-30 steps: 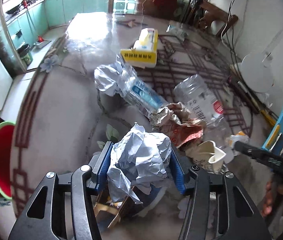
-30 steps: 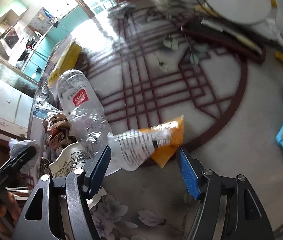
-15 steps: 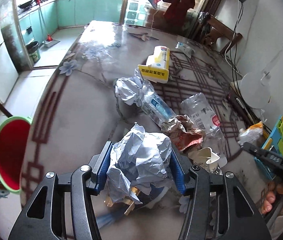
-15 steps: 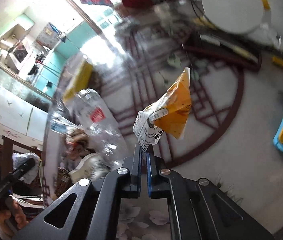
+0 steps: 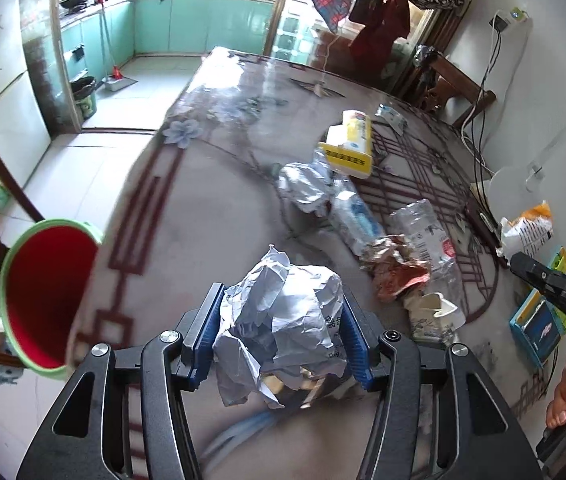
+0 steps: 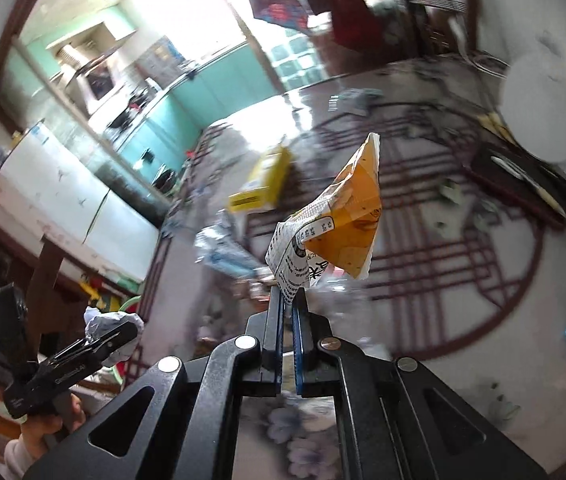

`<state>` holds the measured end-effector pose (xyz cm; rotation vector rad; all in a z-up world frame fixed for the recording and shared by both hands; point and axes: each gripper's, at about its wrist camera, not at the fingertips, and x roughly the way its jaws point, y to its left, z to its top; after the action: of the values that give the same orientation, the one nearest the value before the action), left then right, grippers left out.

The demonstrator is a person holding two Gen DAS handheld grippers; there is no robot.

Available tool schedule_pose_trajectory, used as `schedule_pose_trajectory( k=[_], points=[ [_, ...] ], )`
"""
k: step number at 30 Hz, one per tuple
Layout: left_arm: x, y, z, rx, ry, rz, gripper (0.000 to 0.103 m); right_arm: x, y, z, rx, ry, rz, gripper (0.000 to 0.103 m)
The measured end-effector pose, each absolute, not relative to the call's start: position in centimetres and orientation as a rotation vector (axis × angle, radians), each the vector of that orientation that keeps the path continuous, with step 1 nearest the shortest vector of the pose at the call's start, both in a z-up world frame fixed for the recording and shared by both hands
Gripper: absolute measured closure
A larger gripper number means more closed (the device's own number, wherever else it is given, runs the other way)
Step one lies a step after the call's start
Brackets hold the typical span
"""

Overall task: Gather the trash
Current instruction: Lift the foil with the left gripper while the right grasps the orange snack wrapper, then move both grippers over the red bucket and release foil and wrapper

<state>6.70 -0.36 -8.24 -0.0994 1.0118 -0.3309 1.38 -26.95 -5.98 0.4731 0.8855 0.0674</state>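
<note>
My left gripper (image 5: pixel 281 320) is shut on a crumpled white paper ball (image 5: pixel 283 316) and holds it above the table, right of a red bin with a green rim (image 5: pixel 43 292). My right gripper (image 6: pixel 288 304) is shut on an orange and white snack wrapper (image 6: pixel 343 228) and holds it up over the table; the wrapper also shows in the left wrist view (image 5: pixel 527 228). On the table lie a clear plastic bottle (image 5: pixel 423 228), a crushed blue-label bottle (image 5: pixel 351 216), a brown crumpled wrapper (image 5: pixel 397 270), foil (image 5: pixel 303 190) and a paper cup (image 5: pixel 433 314).
A yellow tissue box (image 5: pixel 351 146) lies further back on the patterned table (image 5: pixel 211 208). A white round fan base (image 5: pixel 511 184), cables and a blue box (image 5: pixel 539 324) sit at the right edge. The bin stands off the table's left edge.
My right gripper closed on the orange wrapper and lifted it off the table. My left gripper rose with the paper ball, and the red bin came further into view.
</note>
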Motion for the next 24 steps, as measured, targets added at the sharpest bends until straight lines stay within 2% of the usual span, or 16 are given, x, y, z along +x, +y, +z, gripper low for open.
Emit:
schedule_pose_trajectory(
  k=[13, 24],
  points=[
    [8.2, 10.5, -9.8, -0.150, 1.029, -0.254, 0.050, 3.8, -13.4, -5.0, 0.391, 0.919, 0.179, 0.100],
    [9.6, 19.5, -12.2, -0.173, 1.070, -0.171, 0.050, 6.3, -4.2, -6.4, 0.370, 0.966, 0.255, 0.100]
  ],
)
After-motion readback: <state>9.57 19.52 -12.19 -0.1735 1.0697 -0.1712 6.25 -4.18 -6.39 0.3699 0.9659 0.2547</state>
